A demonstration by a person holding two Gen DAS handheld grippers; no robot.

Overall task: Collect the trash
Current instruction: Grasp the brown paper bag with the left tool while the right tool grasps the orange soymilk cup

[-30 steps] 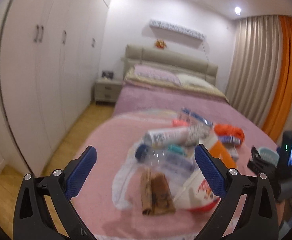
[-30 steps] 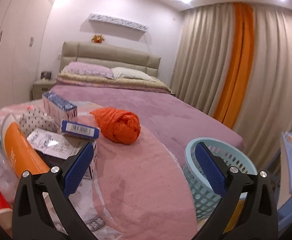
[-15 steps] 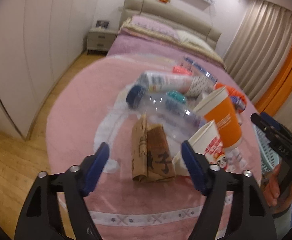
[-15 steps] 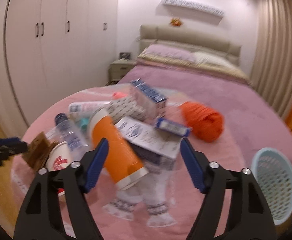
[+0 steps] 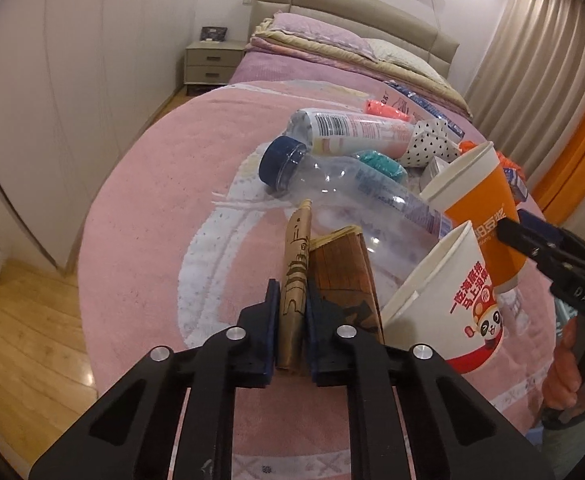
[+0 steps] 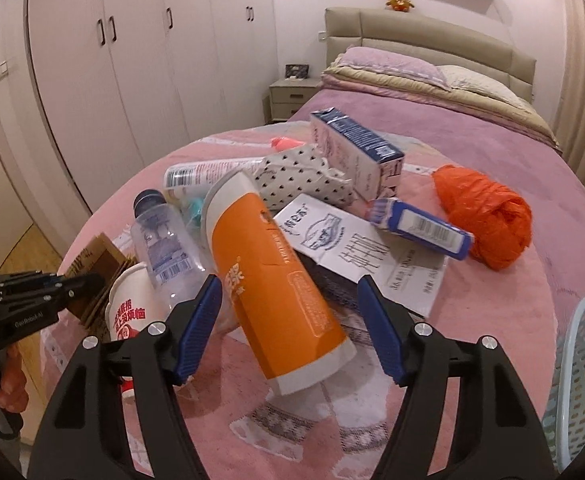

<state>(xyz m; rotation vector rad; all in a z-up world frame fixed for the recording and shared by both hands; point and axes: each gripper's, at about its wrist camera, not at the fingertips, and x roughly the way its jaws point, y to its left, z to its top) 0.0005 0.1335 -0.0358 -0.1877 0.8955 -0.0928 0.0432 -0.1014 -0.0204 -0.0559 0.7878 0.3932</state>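
Observation:
A heap of trash lies on a round pink rug (image 5: 140, 216). My left gripper (image 5: 293, 300) is shut on the left fold of a brown folded paper bag (image 5: 297, 256); the bag also shows in the right wrist view (image 6: 92, 264). My right gripper (image 6: 288, 312) is open, its fingers on either side of the lower end of an orange paper cup (image 6: 268, 280), which also shows in the left wrist view (image 5: 482, 200). A white printed cup (image 5: 448, 292), a clear bottle with a blue cap (image 5: 348, 188) and a labelled bottle (image 5: 356, 128) lie beside them.
A light blue mesh basket (image 6: 584, 380) stands at the right edge of the rug. A crumpled orange bag (image 6: 488, 212), a milk carton (image 6: 352, 152), a blue box (image 6: 420, 224) and a printed paper (image 6: 356, 252) lie in the heap. A bed (image 6: 432, 120) is behind, wardrobes (image 5: 52, 80) to the left.
My left gripper has moved down to the brown paper bag and shut on it. My right gripper has swung left from the basket and come down over the orange cup, still open.

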